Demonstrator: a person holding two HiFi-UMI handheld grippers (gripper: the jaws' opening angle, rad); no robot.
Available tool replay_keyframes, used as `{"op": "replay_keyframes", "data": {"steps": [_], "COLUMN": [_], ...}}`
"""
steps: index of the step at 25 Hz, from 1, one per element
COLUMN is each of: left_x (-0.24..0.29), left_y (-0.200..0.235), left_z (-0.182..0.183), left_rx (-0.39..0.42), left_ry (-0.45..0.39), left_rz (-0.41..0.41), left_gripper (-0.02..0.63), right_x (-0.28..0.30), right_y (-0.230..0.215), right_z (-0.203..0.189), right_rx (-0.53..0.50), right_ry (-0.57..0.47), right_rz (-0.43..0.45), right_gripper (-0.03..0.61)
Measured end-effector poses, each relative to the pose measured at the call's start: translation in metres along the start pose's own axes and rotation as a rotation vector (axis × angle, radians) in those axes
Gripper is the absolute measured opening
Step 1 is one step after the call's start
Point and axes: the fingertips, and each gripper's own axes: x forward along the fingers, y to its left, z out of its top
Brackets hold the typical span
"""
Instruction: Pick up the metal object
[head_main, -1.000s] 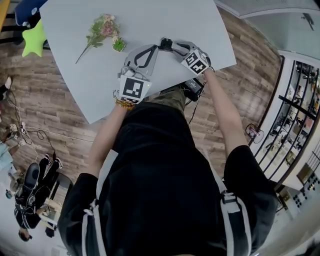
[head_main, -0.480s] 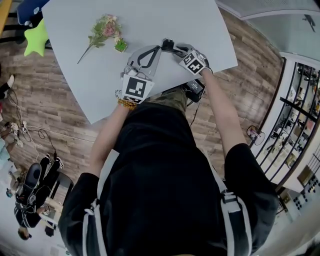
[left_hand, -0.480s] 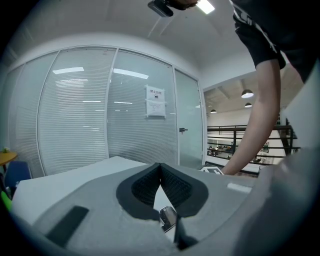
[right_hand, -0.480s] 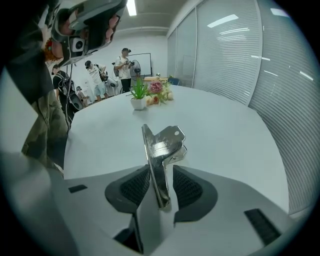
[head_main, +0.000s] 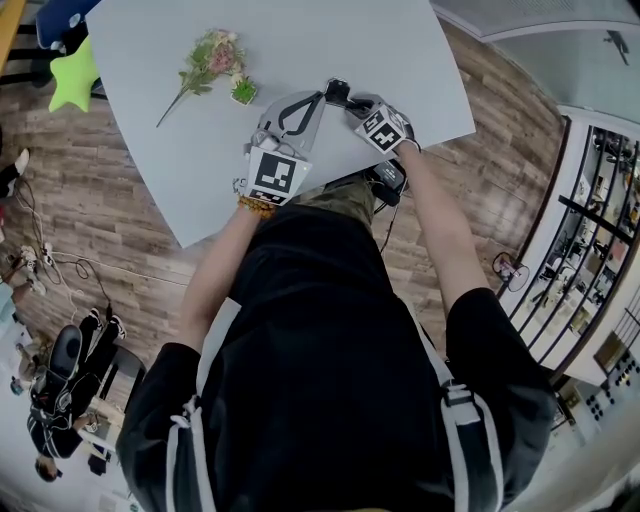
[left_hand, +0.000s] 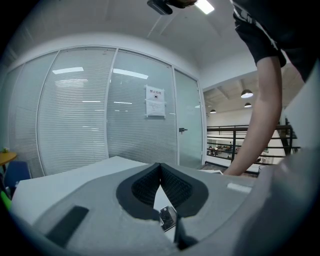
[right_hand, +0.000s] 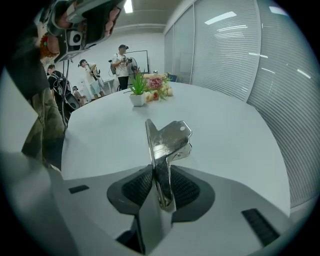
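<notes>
Right gripper (right_hand: 159, 175): we see its jaws, just closing, pinch the metal clip (right_hand: 168, 139) upright at frame centre, over the grey table (right_hand: 230, 135)
Left gripper (left_hand: 160, 166): jaws pressed together

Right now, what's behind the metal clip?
Seen from the right gripper view: bare grey table, then a small potted plant and flowers farther back. The right gripper, whose jaws have just been closing on the metal clip, covers its lower end.

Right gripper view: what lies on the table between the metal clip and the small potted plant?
Nothing. In the right gripper view, the grey table is bare between the metal clip and the small potted plant beyond it.
</notes>
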Motion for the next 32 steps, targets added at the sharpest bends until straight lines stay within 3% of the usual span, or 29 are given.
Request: {"op": "replay_keyframes", "data": {"steps": [20,27,32], "left_x": [-0.012,-0.020,-0.029], "left_y": [-0.006,-0.015,-0.015], "left_z": [0.003,0.007,0.007], "left_rx": [-0.015,-0.013,-0.010], "left_ry": [-0.027,-0.036,-0.038], "left_rz": [-0.037,-0.045,-0.032], "left_gripper": [0.005,0.005,0.005], "right_x": [-0.001,0.000,-0.006], "right_y": [0.001,0.003,0.018], "right_z": [0.006,-0.006,-0.002], "right_rx": [0.069,0.122,0.125], "right_ry": [0.126,0.176,0.164], "right_rz": [-0.174,-0.190,-0.163], "right_gripper": [0.086,0.075,0.003]}}
